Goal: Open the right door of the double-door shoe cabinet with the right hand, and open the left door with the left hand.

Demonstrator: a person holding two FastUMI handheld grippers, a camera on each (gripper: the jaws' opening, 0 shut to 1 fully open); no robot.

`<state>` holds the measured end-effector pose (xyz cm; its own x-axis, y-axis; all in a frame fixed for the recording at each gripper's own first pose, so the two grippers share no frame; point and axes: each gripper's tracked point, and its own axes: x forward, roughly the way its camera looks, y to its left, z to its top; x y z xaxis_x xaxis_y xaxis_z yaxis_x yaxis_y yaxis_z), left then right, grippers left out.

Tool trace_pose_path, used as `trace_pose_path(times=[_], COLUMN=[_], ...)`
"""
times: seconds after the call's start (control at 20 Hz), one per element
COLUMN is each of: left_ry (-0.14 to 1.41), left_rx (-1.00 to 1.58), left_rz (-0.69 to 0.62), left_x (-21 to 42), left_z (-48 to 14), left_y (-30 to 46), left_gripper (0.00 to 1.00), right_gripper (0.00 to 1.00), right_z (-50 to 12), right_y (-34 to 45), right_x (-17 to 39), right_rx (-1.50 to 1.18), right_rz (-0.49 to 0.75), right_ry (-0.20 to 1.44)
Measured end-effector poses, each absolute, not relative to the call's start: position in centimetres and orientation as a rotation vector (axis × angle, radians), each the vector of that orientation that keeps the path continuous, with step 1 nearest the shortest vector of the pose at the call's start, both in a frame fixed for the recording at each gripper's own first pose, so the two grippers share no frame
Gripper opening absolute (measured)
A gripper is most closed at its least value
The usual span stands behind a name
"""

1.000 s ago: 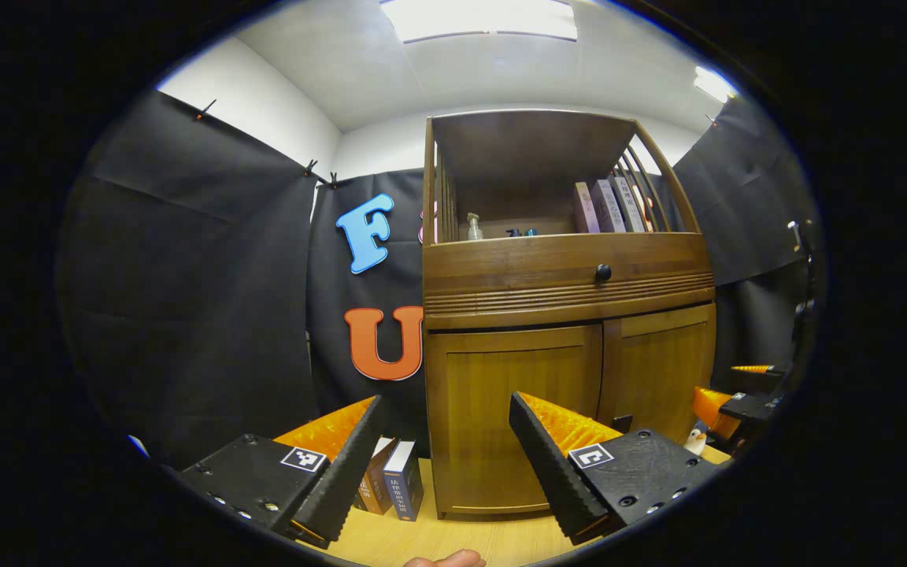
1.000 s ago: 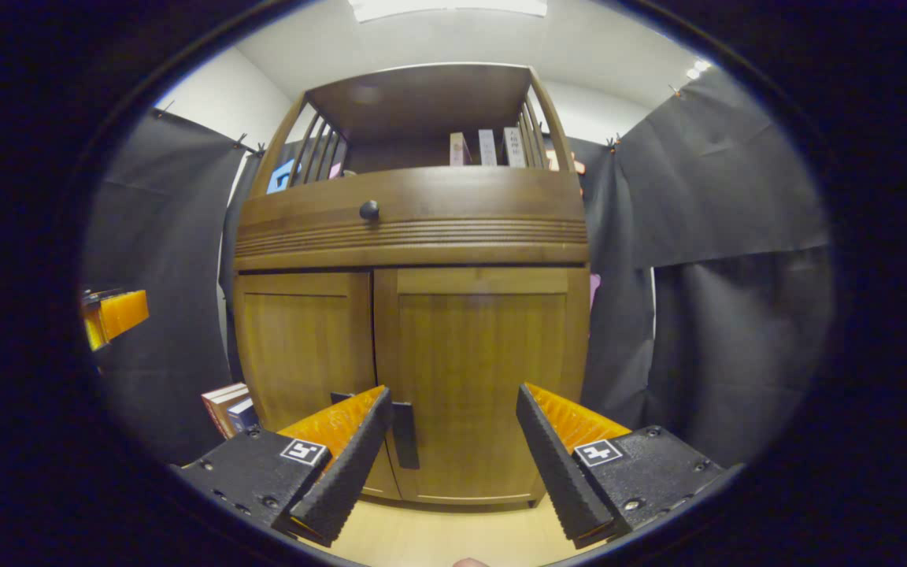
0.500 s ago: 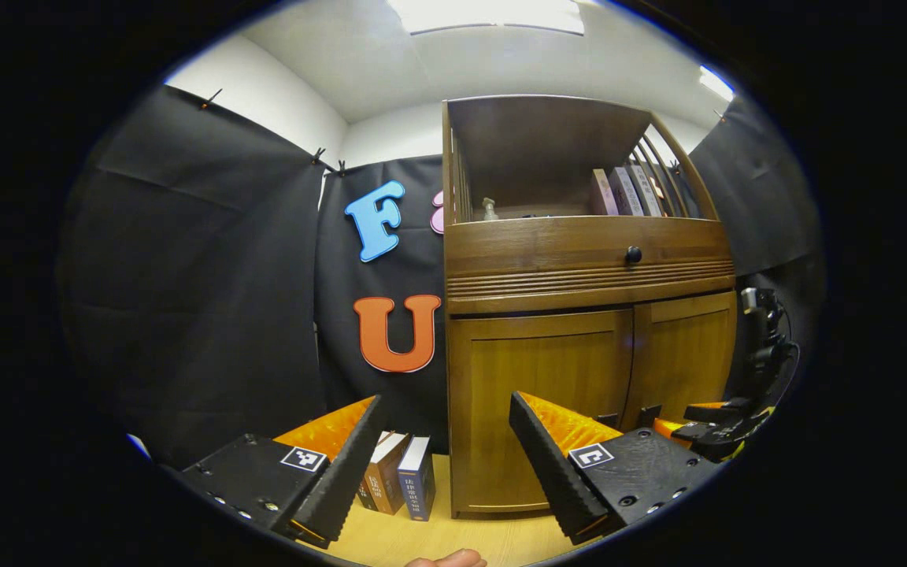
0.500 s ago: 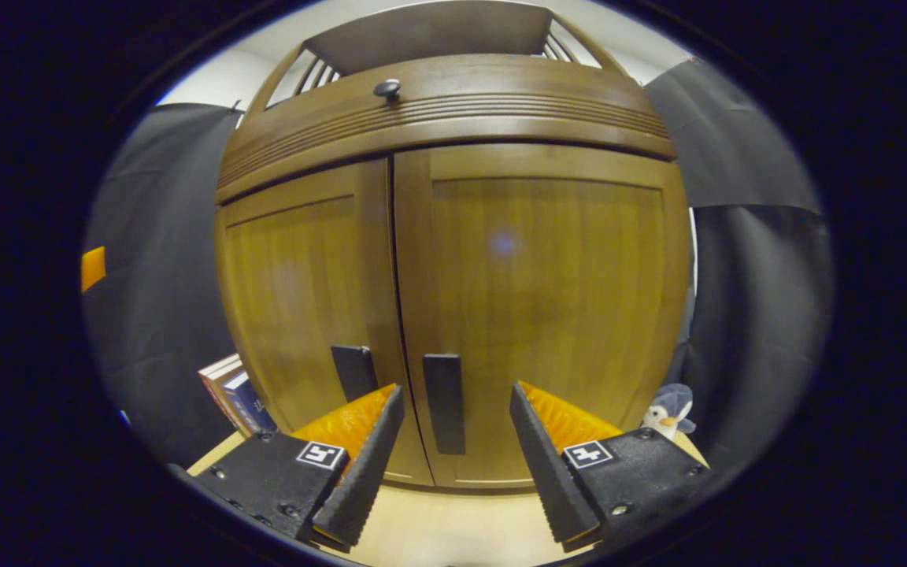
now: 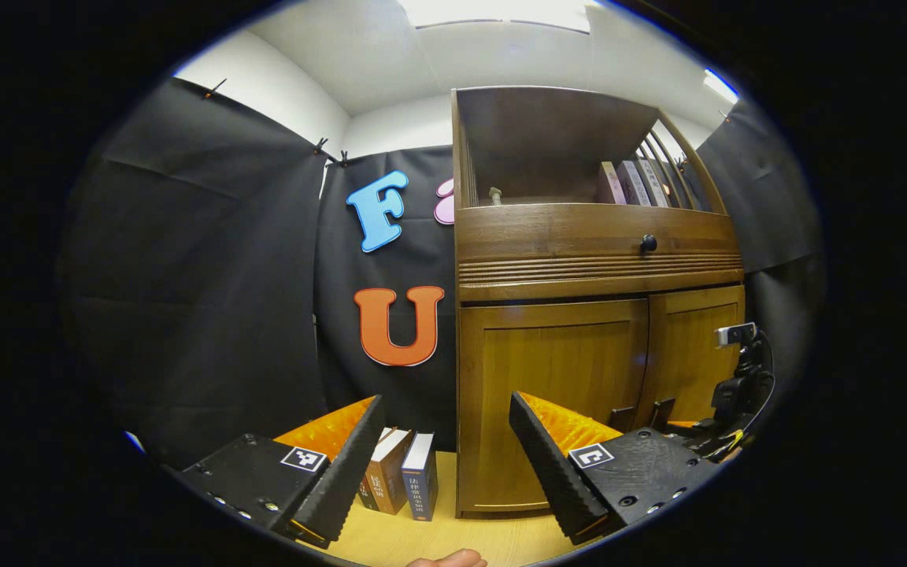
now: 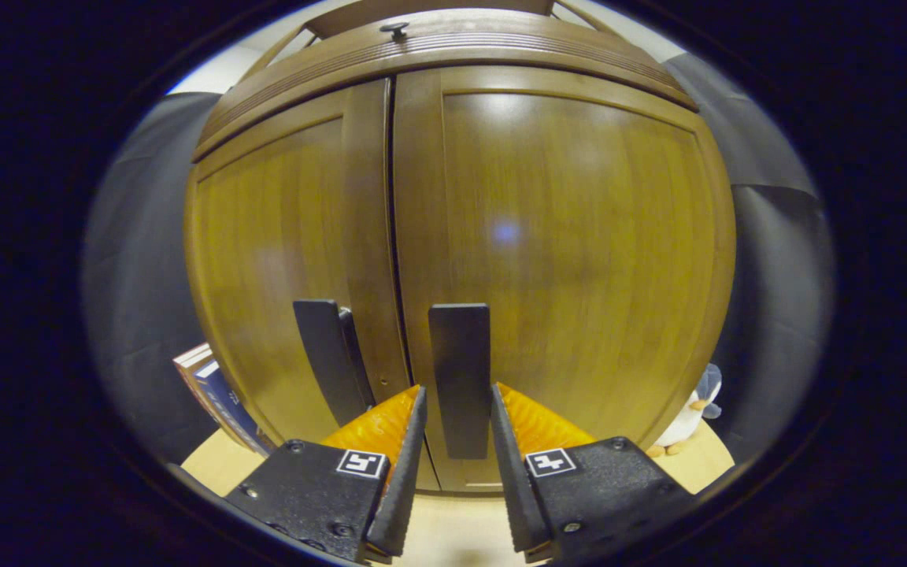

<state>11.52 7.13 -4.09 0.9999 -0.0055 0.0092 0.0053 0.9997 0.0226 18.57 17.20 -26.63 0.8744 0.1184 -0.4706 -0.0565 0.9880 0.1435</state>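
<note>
The wooden shoe cabinet (image 5: 595,315) stands on a pale wooden floor (image 5: 422,539) against the black booth wall (image 5: 186,276), and both of its lower doors are closed. In the left gripper view the left door (image 5: 548,394) and the right door (image 5: 694,358) sit side by side under a ribbed drawer front with a small dark knob (image 5: 648,243), and above that an open shelf holds a few upright books (image 5: 627,183) at its right end and a small pump bottle (image 5: 494,194) near its left end. In the right gripper view the right door (image 6: 571,260) is seen close up, with the left door (image 6: 280,268) beside it; each carries a dark vertical handle next to the centre seam. The right gripper (image 6: 455,465) has its fingers narrowed around the right door's handle (image 6: 460,370), one on each side of the bar, very close to it; whether they press on it cannot be told. The left gripper (image 5: 442,465) hangs in front of the cabinet's left front corner with its fingers spread wide, holding nothing, well apart from the left door's handle (image 6: 327,358). A short row of books (image 5: 402,484) stands on the floor just beside the cabinet's left side. A small penguin toy (image 6: 690,421) sits on the floor at the cabinet's right side.
</note>
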Motion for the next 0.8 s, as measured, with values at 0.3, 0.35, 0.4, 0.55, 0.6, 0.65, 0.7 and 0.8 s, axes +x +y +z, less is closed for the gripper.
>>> trace_pose_path(times=[0.3, 0.35, 0.4, 0.55, 0.6, 0.65, 0.7, 0.8], left_ry=[0.018, 0.025, 0.027, 0.000, -0.009, -0.017, -0.022, -0.017], left_rx=[0.013, 0.019, 0.027, 0.017, 0.016, 0.021, 0.027, 0.038], left_rz=[-0.043, -0.049, -0.052, -0.065, -0.070, -0.073, -0.077, -0.094], left_x=[12.4, 12.5, 12.6, 13.1, 13.2, 13.2, 13.4, 13.5], left_z=[-4.7, -4.8, -4.7, -3.1, -2.9, -2.7, -2.6, -3.0], left_y=[6.9, 7.0, 7.0, 6.8, 6.9, 6.8, 6.8, 6.6], left_gripper=[1.00, 1.00, 0.96, 0.96, 0.96, 0.96, 0.96, 0.96], right_gripper=[0.39, 0.39, 0.39, 0.36, 0.36, 0.36, 0.35, 0.33], right_z=[-26.1, -26.5, -26.6, -26.4, -26.3, -26.4, -26.4, -26.3], right_y=[16.7, 17.0, 17.1, 17.0, 17.1, 17.1, 17.0, 17.0], right_x=[19.7, 20.2, 20.4, 20.3, 20.2, 20.2, 20.2, 20.2], right_rx=[0.118, 0.124, 0.120, 0.088, 0.093, 0.100, 0.103, 0.103], right_rz=[0.041, 0.036, 0.032, 0.010, 0.008, 0.008, 0.009, 0.007], right_ry=[0.465, 0.457, 0.448, 0.431, 0.433, 0.436, 0.440, 0.446])
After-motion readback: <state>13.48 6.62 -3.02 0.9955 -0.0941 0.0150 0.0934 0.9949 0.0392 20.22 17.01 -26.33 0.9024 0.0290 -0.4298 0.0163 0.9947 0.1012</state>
